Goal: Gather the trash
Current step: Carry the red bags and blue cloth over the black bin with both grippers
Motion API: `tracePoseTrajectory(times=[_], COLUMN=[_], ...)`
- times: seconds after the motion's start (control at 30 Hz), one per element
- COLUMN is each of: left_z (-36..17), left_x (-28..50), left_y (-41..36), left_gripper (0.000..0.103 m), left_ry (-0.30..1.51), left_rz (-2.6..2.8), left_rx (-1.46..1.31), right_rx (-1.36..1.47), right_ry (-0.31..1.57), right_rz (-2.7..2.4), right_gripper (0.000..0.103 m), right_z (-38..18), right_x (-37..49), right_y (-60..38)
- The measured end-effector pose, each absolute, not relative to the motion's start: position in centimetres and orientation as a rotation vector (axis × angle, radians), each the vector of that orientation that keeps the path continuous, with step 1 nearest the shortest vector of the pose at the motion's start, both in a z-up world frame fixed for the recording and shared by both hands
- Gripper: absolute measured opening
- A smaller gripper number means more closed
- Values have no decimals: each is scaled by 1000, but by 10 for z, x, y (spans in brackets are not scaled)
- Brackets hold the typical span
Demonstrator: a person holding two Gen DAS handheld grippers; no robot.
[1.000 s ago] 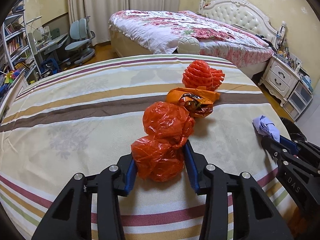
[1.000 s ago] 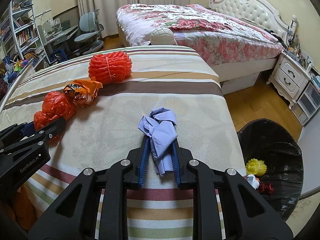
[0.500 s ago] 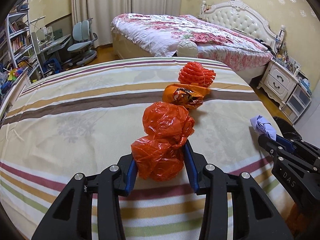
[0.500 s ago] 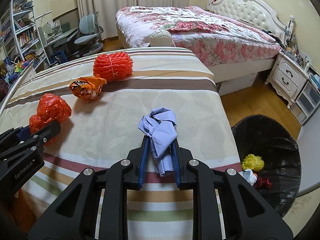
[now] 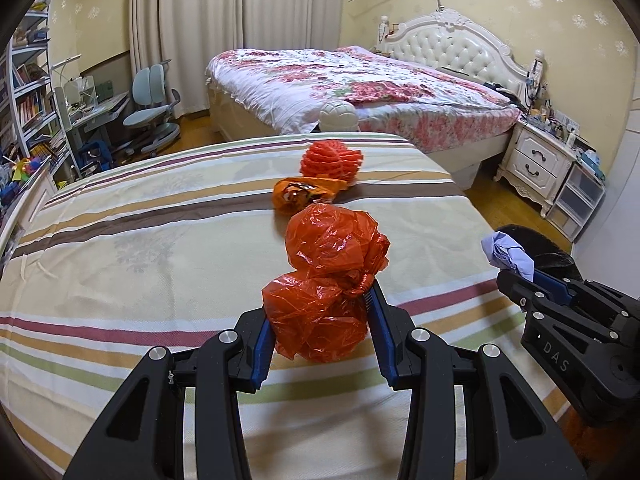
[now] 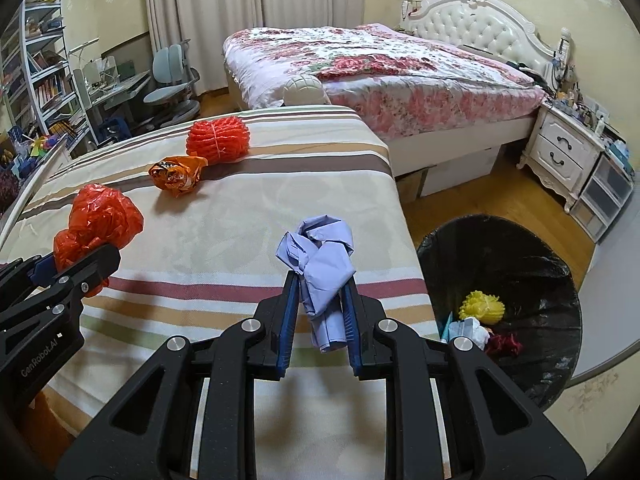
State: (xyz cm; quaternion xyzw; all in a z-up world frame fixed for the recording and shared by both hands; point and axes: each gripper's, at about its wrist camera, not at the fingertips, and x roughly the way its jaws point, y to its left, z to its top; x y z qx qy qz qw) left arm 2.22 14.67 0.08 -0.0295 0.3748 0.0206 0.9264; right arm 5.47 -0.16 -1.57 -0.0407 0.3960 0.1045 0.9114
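While the left gripper (image 5: 320, 316) squeezes a red plastic bag (image 5: 328, 276) and the right gripper (image 6: 320, 300) pinches a crumpled blue paper (image 6: 320, 256) above the striped bed (image 6: 240, 208), both are being carried. Next — reach the black bin (image 6: 520, 248) and let go.

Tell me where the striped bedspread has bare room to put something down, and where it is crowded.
Free: the broad stretch of striped bedspread left of the trash row, and the strip between the left gripper and right gripper. Crowded: the line of orange net ball, orange wrapper and held red plastic bag. The bin sits off the bed's right edge.
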Motion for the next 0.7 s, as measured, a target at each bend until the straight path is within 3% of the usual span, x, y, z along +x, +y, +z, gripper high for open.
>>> tracePoseTrajectory(times=[0.7], left_z=[0], left_x=[31], left_y=[48], left_gripper=[42], left_ry=[742], left_rz=[-99], left_rx=[22], right_rx=[14], right_ry=[775], right_rz=[38], right_gripper=[21], right_z=[-12], right_x=[41], right_y=[-104])
